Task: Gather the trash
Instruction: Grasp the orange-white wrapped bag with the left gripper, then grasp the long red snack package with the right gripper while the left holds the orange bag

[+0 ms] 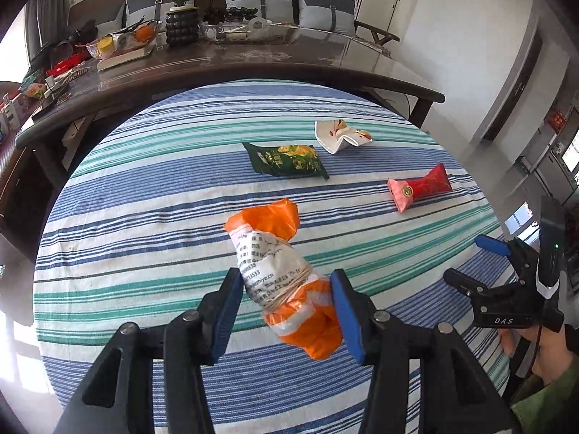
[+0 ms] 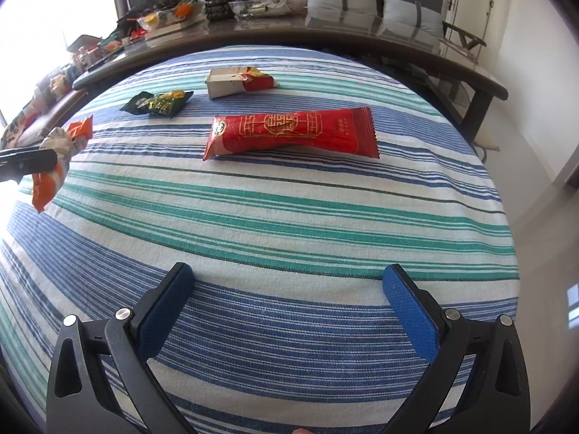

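Note:
My left gripper (image 1: 287, 278) is shut on a crumpled orange wrapper (image 1: 275, 271) with a white printed label, gripped near its lower end and held up off the striped tablecloth (image 1: 144, 253). In the right wrist view this wrapper (image 2: 59, 152) hangs at the far left. A green snack packet (image 1: 286, 161) (image 2: 157, 103), a crushed white carton (image 1: 338, 135) (image 2: 235, 81) and a red packet (image 1: 419, 188) (image 2: 293, 133) lie on the cloth. My right gripper (image 2: 287, 269) stands open over the near blue stripes, nothing between its fingers, the red packet well ahead of it.
A long dark wooden table (image 1: 253, 68) runs behind the cloth-covered one, carrying a fruit bowl (image 1: 123, 41), a potted plant (image 1: 181, 7) and clutter. A sofa with grey cushions (image 1: 322, 11) stands behind. A person's hand (image 1: 521, 343) holds the right gripper (image 1: 470, 258).

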